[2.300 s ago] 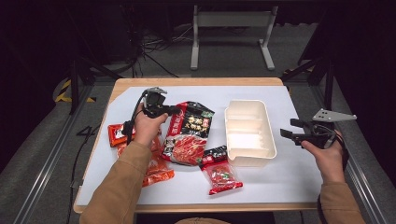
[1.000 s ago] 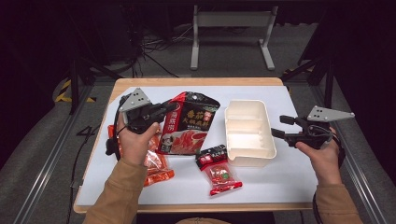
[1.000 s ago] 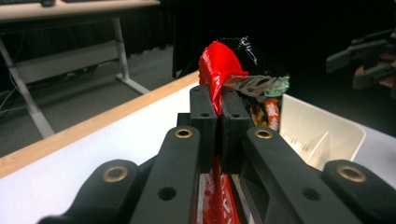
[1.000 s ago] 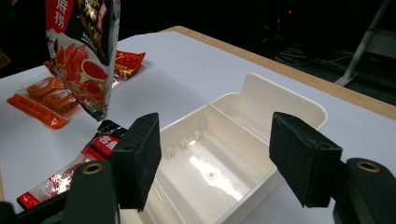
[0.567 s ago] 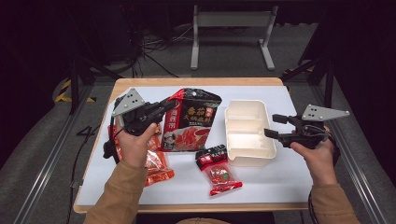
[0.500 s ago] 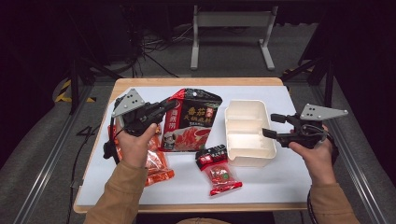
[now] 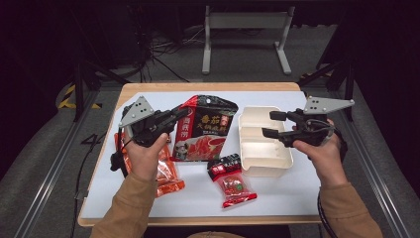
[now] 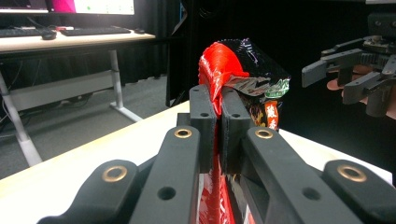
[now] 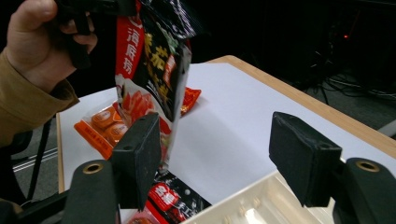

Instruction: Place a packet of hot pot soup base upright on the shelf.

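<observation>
Left gripper [image 7: 179, 115] jaws clamped on red-black glossy foil pouch [image 7: 205, 129] hanging upright, just left of the right gripper [image 7: 271, 124], whose jaws stand apart, empty, over white plastic tray [image 7: 262, 140].

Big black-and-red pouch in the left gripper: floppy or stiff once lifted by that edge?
Probably floppy: the pouch hangs below the left gripper, its film creased at the pinch. Glossy film looks slippery, so it could slide. Likely sways, hanging from one edge above the table.

Red-and-black pouch [image 7: 203, 129] – orange packet [image 7: 166, 171], seemingly; cream tray [image 7: 262, 141], white table [image 7: 292, 196].
</observation>
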Available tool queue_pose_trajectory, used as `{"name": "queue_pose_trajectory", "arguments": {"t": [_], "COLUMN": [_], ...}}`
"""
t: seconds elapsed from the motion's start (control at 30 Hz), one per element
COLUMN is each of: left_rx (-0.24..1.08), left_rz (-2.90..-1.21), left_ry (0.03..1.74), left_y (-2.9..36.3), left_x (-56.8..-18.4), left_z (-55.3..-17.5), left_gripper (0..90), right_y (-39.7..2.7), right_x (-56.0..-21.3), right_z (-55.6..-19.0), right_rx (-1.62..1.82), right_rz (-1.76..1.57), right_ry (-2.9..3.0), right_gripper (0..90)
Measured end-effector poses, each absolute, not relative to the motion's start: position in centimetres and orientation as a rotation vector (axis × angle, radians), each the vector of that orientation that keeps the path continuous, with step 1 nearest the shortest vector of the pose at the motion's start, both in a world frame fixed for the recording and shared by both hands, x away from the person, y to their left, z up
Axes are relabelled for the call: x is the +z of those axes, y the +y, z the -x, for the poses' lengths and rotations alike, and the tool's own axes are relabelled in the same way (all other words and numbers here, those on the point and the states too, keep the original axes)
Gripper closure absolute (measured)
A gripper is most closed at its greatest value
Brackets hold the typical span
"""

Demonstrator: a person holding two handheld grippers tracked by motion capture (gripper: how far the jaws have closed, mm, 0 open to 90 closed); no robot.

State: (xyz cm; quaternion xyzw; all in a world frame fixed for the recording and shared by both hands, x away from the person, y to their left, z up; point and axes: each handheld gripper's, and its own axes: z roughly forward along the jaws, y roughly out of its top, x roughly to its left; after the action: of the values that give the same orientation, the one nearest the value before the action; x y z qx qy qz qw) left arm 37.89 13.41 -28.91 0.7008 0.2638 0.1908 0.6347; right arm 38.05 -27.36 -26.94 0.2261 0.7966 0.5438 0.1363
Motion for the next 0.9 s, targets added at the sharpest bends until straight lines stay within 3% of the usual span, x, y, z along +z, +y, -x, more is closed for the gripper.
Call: {"name": "queue_pose_trajectory", "arguments": {"t": [0.9], "left_rx": [0.394], "left_rz": [-1.586], "left_ry": [0.583], "left_y": [12.3], "left_x": [-29.5], "left_z": [-37.6], "left_gripper": [86.1], "right_y": [-21.2], "right_x": [-26.4], "right_z": [-41.2], "right_rx": [1.523], "right_rz": [-0.629], "right_ry": [2.441], "right_gripper": [33.5]}}
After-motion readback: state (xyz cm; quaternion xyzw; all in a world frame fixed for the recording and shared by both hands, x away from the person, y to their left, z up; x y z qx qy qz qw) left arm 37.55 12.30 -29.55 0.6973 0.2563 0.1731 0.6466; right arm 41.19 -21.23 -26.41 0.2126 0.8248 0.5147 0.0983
